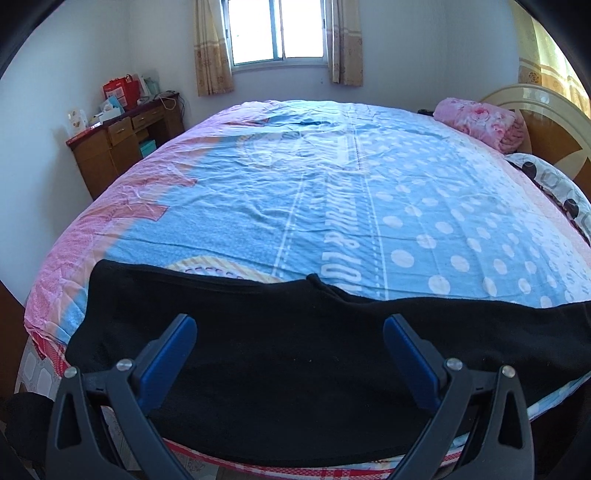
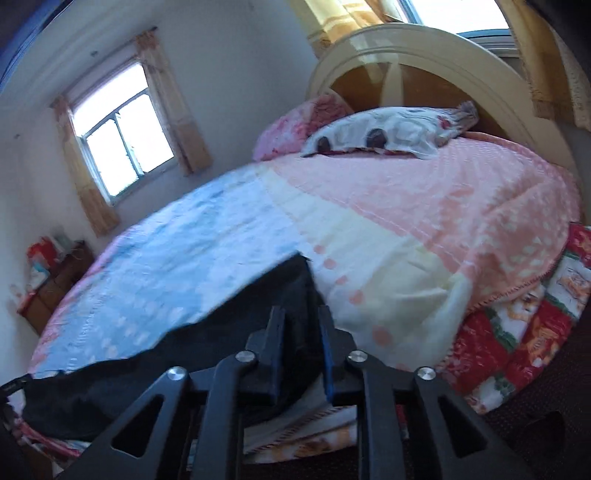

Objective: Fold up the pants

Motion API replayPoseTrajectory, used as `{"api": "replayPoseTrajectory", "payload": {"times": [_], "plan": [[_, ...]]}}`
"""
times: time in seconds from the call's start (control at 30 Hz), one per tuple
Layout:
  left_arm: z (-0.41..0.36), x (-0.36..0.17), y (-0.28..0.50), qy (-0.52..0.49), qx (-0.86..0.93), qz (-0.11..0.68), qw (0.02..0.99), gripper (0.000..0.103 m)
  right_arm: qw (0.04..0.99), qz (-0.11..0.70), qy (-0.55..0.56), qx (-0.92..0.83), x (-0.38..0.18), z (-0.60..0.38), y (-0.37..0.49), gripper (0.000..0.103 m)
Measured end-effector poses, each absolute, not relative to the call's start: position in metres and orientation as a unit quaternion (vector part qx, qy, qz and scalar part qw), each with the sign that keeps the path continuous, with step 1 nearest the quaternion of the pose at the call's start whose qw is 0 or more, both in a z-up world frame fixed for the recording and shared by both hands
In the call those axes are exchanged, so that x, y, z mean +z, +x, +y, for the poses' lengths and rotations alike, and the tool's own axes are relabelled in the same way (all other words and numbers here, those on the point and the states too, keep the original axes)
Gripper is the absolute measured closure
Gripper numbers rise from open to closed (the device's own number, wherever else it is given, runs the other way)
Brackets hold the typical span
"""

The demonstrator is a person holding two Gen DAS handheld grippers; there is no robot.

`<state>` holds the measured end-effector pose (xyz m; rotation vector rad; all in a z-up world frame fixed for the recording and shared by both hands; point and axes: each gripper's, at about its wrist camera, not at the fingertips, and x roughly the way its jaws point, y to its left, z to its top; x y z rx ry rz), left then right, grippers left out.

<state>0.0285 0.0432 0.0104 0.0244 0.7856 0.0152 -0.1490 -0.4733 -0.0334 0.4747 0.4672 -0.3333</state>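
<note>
Black pants [image 1: 280,369] under spread left fingers [image 1: 184,332]; right fingers [image 2: 275,332] narrow, pinching pants edge.

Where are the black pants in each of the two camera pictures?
Left wrist view: the black pants stretch across the bottom of the picture, along the bed's near edge, under the open left gripper.
Right wrist view: the pants lie at lower left, their end between the right gripper's fingers.
Shared landmark: the curtained window.

Matt black cloth pants [image 1: 295,369] lie on a wrinkled, printed cotton-like bedsheet [image 1: 332,192].
</note>
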Motion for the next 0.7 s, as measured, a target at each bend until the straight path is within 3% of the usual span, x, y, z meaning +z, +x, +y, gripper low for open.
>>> {"api": "replayPoseTrajectory", "payload": {"times": [0.17,0.23,0.3,0.7], "plan": [[0.041,0.013,0.027,0.015,0.003,0.379,0.925,0.0,0.934,0.232,0.216,-0.164,-0.032,-0.476,-0.149,0.086],[0.04,0.013,0.027,0.019,0.003,0.379,0.925,0.0,0.924,0.237,0.252,-0.16,-0.045,-0.491,-0.149,0.075],[0.04,0.012,0.027,0.018,0.001,0.38,0.925,0.0,0.918,0.216,0.3,-0.142,-0.053,-0.503,-0.158,0.072],[0.048,0.006,0.028,-0.003,-0.001,0.39,0.921,0.0,0.9,0.225,0.368,-0.062,-0.061,-0.492,-0.165,0.068]]}}
